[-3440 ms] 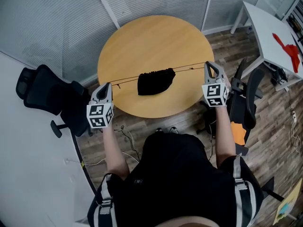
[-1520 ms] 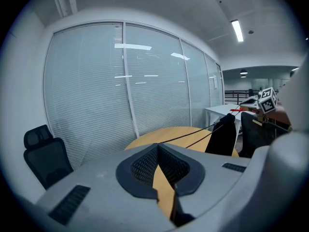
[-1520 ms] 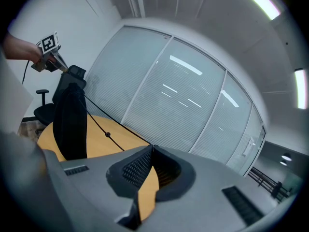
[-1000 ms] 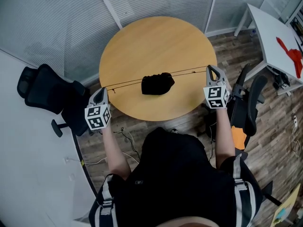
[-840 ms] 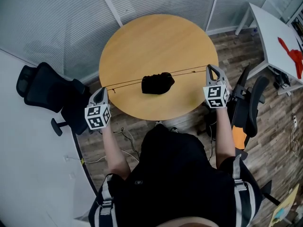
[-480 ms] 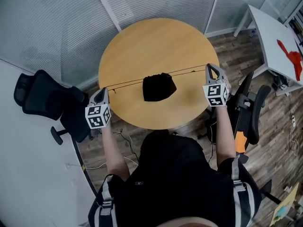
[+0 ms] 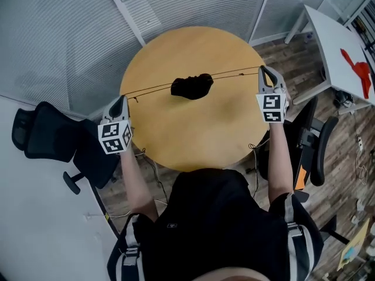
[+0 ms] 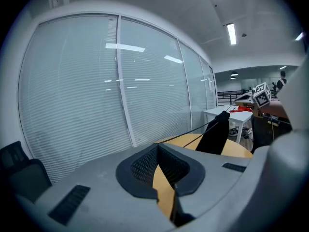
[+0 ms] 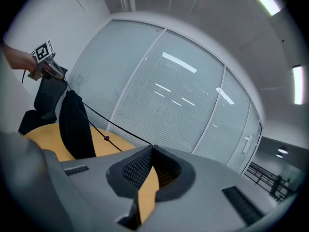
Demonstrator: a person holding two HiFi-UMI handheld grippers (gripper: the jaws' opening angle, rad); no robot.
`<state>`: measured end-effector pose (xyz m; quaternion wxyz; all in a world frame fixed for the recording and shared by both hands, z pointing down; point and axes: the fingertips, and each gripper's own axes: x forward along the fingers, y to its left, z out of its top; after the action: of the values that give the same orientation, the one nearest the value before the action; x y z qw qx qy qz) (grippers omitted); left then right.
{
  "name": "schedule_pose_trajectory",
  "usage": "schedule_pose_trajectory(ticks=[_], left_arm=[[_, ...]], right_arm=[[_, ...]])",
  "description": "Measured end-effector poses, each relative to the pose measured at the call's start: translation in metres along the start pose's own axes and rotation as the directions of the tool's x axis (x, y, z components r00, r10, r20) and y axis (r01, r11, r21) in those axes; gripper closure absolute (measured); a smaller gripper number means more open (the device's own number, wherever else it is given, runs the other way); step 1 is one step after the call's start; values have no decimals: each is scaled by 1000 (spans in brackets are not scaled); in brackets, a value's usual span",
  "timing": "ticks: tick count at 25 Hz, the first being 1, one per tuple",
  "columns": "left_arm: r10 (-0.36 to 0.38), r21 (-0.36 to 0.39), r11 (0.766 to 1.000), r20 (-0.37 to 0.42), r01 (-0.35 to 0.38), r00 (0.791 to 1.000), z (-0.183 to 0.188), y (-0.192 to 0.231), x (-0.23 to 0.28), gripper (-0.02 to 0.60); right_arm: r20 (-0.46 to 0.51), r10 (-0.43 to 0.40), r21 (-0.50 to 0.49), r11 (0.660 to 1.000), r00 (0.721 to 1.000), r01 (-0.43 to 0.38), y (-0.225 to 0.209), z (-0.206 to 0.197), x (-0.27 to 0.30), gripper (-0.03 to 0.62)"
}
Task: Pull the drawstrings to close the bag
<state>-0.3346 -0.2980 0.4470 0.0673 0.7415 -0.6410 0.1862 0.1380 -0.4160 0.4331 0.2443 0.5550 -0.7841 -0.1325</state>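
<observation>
Frosted glass walls with closed white blinds [image 7: 64, 34] curved behind a round table of light yellow wood [image 7: 193, 130], which I saw from steeply above. Over the far half of that table hung the small black fabric drawstring bag [image 7: 191, 85]. Its mouth was bunched tight along a thin dark cord stretched straight across the tabletop. I could not tell whether the bag's bottom touched the wood.

My left gripper [image 7: 119, 100], grey with a black-and-white left marker cube [image 7: 114, 137] behind its jaws, sat at the table's left edge. Its own view showed the jaws pressed together at the tips, clamped on the left drawstring [image 7: 152, 89], which ran taut from the tips to the hanging bag. My right gripper [image 7: 264, 70], carrying the right marker cube [image 7: 270, 108], sat at the table's right edge, its jaws likewise clenched on the right drawstring [image 7: 234, 74]. The two grippers were well apart, with the bag between them near the middle.

A black office chair [image 7: 44, 136] stood to the left, beside the left gripper. A white rectangular table [image 7: 328, 37] stood at the right with something red [image 7: 358, 62] lying on it. Another dark chair [image 7: 313, 139] stood just right of my right arm, on grey-brown plank flooring [image 7: 345, 157].
</observation>
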Motion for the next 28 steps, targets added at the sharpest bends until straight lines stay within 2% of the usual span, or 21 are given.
schedule_pose_trajectory(ticks=[3, 6, 10, 12, 15, 18, 24, 26, 28], left_arm=[[-47, -24, 999, -86, 45, 995, -53, -13, 14, 566], [-107, -70, 993, -202, 95, 973, -130, -33, 23, 566], [-159, -128, 984, -320, 124, 934, -219, -53, 25, 566], [-184, -150, 979, -359, 138, 915, -249, -63, 22, 566], [-224, -166, 971, -406, 170, 886, -284, -77, 23, 566], [-274, -181, 960, -438, 215, 856, -314, -91, 23, 566], [-361, -243, 930, -486, 274, 796, -355, -117, 18, 566], [-370, -249, 927, -497, 280, 785, -365, -122, 15, 566], [-383, -264, 921, -489, 286, 783, -368, -127, 11, 565]], right_arm=[[-112, 43, 40, 998, 993, -39, 27, -52, 1, 534], [-261, 113, 83, 992, 959, -94, 69, -124, -7, 534], [-415, 232, 198, 967, 880, -161, 124, -209, -28, 534], [-469, 278, 245, 953, 838, -178, 145, -242, -43, 534], [-544, 325, 267, 941, 773, -208, 171, -283, -61, 534], [-592, 345, 265, 937, 729, -228, 190, -308, -72, 534], [-606, 399, 324, 914, 688, -244, 212, -326, -84, 533], [-604, 422, 334, 904, 676, -266, 219, -329, -88, 527], [-595, 441, 345, 895, 672, -282, 226, -330, -93, 479]])
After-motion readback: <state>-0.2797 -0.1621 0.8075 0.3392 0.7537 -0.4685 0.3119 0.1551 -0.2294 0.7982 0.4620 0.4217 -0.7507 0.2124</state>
